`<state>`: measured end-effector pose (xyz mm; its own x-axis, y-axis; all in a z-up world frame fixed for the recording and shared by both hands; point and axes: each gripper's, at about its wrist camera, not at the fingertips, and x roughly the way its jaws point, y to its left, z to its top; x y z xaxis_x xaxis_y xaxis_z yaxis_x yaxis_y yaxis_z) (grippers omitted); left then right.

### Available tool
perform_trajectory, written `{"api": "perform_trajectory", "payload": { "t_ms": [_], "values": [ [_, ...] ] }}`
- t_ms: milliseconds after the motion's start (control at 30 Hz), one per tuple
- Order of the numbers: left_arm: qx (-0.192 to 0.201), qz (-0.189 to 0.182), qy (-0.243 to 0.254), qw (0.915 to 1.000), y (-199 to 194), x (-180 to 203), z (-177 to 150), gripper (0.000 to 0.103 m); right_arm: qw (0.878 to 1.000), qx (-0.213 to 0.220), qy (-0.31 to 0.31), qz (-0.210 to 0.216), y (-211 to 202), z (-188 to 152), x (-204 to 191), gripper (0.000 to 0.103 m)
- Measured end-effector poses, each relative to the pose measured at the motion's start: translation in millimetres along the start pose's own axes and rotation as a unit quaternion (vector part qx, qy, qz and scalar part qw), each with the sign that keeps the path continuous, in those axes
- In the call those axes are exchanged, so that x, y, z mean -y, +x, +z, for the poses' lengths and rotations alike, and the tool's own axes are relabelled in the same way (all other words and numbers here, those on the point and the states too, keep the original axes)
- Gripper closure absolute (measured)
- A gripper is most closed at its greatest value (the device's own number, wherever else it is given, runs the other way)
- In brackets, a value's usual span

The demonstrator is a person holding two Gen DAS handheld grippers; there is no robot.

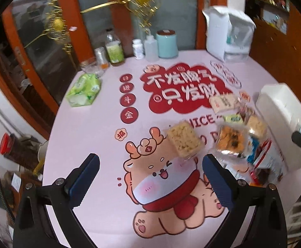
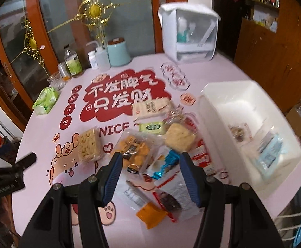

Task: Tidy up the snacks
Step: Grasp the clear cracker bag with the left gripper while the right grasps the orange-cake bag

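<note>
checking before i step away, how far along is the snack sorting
Barely started. Done: the white bin already holds a couple of packets, one blue. In hand: nothing; the right hand-held gripper is open above the snack pile, the left hand-held gripper open and empty. Left: the pile and a puffed rice bar lying apart.

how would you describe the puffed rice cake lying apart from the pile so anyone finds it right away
On the round pink cartoon-printed table, look left of the heap of snack packets. The pale yellow, clear-wrapped puffed rice block lies alone on the deer's antlers.
</note>
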<state>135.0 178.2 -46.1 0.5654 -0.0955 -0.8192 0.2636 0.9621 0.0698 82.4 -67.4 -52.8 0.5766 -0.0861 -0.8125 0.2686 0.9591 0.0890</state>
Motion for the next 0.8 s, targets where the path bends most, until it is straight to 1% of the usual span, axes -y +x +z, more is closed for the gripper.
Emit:
{"api": "perform_trajectory", "payload": {
  "t_ms": [67,100,200,233,367,433,467,500,533,667,733,800],
  "values": [
    [-0.015,-0.013,0.013,0.9997,17,1,2,0.004,1.0,-0.014,0.014,0.014,16,4,-1,0.045],
    [-0.024,-0.026,0.017,0.9992,27,1,4,0.004,0.999,-0.024,0.024,0.023,28,6,-2,0.045],
    [-0.053,-0.053,0.011,0.9971,58,2,11,0.004,0.997,-0.057,0.049,0.034,58,11,-2,0.043],
    [-0.058,-0.058,0.007,0.9966,65,4,14,0.004,0.995,-0.068,0.059,0.036,69,12,-2,0.04],
    [-0.077,-0.063,-0.018,0.9949,100,10,28,0.004,0.989,-0.108,0.093,0.042,113,14,-5,0.037],
    [-0.084,-0.061,-0.031,0.9941,117,15,35,0.004,0.986,-0.122,0.104,0.037,130,15,-8,0.035],
    [-0.087,-0.059,-0.035,0.9938,123,19,38,0.004,0.985,-0.126,0.109,0.037,137,15,-9,0.029],
    [-0.09,-0.057,-0.039,0.9935,130,22,40,0.004,0.985,-0.128,0.115,0.032,144,16,-10,0.02],
    [-0.092,-0.054,-0.04,0.9935,136,26,42,0.004,0.984,-0.128,0.117,0.03,148,17,-10,0.019],
    [-0.097,-0.039,-0.037,0.9938,155,39,46,0.004,0.983,-0.138,0.117,0.016,169,18,-12,0.018],
    [-0.101,-0.026,-0.037,0.9939,164,42,47,0.004,0.98,-0.158,0.117,0.021,182,17,-12,0.016],
    [-0.111,-0.022,-0.036,0.9929,174,42,46,0.004,0.978,-0.163,0.124,0.032,189,16,-10,0.015]
  ]
}}
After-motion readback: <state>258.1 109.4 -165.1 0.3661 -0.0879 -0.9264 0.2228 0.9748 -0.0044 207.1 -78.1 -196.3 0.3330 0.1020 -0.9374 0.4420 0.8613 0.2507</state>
